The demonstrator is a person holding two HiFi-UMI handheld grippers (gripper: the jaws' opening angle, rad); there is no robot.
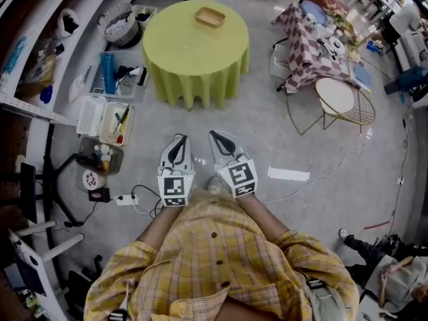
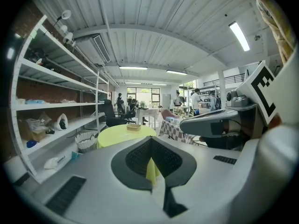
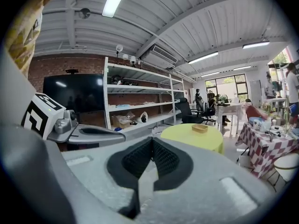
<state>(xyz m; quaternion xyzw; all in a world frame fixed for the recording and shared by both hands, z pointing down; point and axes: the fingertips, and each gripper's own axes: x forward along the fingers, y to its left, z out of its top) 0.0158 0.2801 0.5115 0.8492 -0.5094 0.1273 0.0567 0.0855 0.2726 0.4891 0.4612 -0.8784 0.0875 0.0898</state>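
Observation:
I hold both grippers close together in front of my chest, above the grey floor. The left gripper (image 1: 179,143) is shut, its dark pads (image 2: 140,158) pressed together with nothing between them. Beside it, the right gripper (image 1: 219,139) is shut and empty too, pads (image 3: 164,158) touching. Each shows in the other's view: the right gripper (image 2: 219,125) at the right edge, the left gripper (image 3: 88,134) at the left. Both point toward a round table with a yellow-green cloth (image 1: 175,52), a few steps ahead. A small wooden tray (image 1: 210,17) rests on it.
White shelving (image 1: 40,65) runs along the left, with plastic bins (image 1: 110,116), a basket (image 1: 119,24) and a power strip with cables (image 1: 124,199) on the floor beside it. A checkered-cloth table (image 1: 297,52) and a round wire stool (image 1: 338,99) stand at the right. A white strip (image 1: 288,174) lies on the floor.

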